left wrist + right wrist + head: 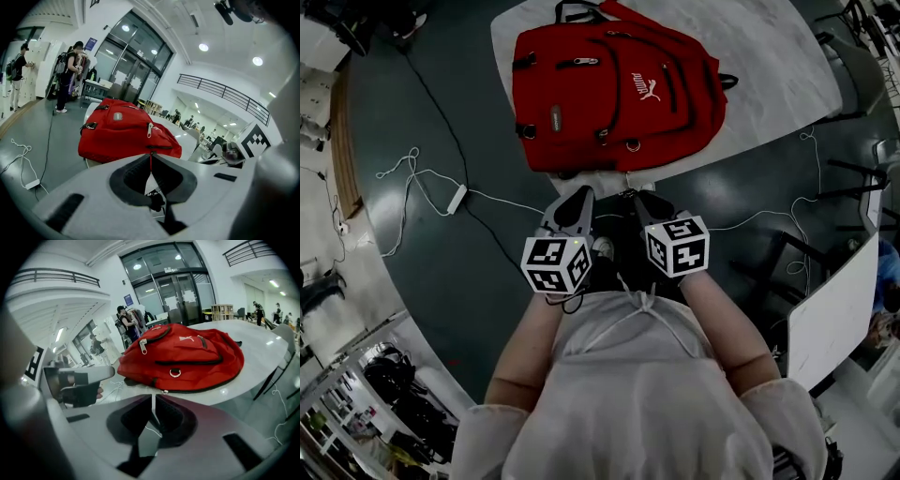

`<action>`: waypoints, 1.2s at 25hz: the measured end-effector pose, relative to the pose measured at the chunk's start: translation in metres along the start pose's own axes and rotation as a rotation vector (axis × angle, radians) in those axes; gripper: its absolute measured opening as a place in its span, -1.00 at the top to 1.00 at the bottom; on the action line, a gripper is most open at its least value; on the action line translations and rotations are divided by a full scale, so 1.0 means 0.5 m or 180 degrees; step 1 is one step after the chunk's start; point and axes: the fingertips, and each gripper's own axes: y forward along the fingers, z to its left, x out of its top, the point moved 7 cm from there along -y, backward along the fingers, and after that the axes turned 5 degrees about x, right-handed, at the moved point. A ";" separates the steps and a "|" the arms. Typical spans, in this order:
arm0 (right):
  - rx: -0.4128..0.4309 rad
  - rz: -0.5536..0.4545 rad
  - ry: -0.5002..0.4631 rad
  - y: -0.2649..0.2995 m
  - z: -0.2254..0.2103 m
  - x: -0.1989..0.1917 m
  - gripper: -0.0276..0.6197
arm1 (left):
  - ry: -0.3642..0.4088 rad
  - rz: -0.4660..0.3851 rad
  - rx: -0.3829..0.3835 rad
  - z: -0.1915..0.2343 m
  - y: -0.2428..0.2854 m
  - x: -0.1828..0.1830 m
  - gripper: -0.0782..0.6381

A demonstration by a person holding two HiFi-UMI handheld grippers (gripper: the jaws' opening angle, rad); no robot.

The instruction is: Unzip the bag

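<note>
The left hand-held gripper (151,161) has its dark padded jaws pressed together with nothing between them. The right hand-held gripper (153,401) is closed and empty in the same way. Both are smooth grey plastic shells, held side by side close to the person's body, and each carries a black-and-white marker cube (555,265).

Ahead of both, apart from their tips and untouched, lies the soft red fabric backpack with black zips and trim (187,355). It rests flat on a white rounded surface (769,75) with a faint marbled sheen. A silver zip pull (143,347) hangs at its upper left end, and a small metal ring (175,373) sits on the side nearest the right hand-held gripper. The zips that show look shut.

To the left of the left hand-held gripper, a thin white cable (412,178) loops across the dark floor.
</note>
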 end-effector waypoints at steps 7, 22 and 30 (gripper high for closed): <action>0.0139 0.0508 -0.0075 0.079 -0.035 -0.010 0.81 | 0.0000 0.0301 0.0123 0.014 0.097 -0.021 0.71; 0.0111 0.0986 -0.0080 0.151 -0.060 -0.010 0.75 | 0.0081 0.0842 -0.0031 0.007 0.232 -0.041 0.71; 0.0309 0.1147 -0.0421 0.151 -0.080 -0.001 0.82 | -0.0260 0.1116 -0.0195 0.030 0.252 -0.047 0.71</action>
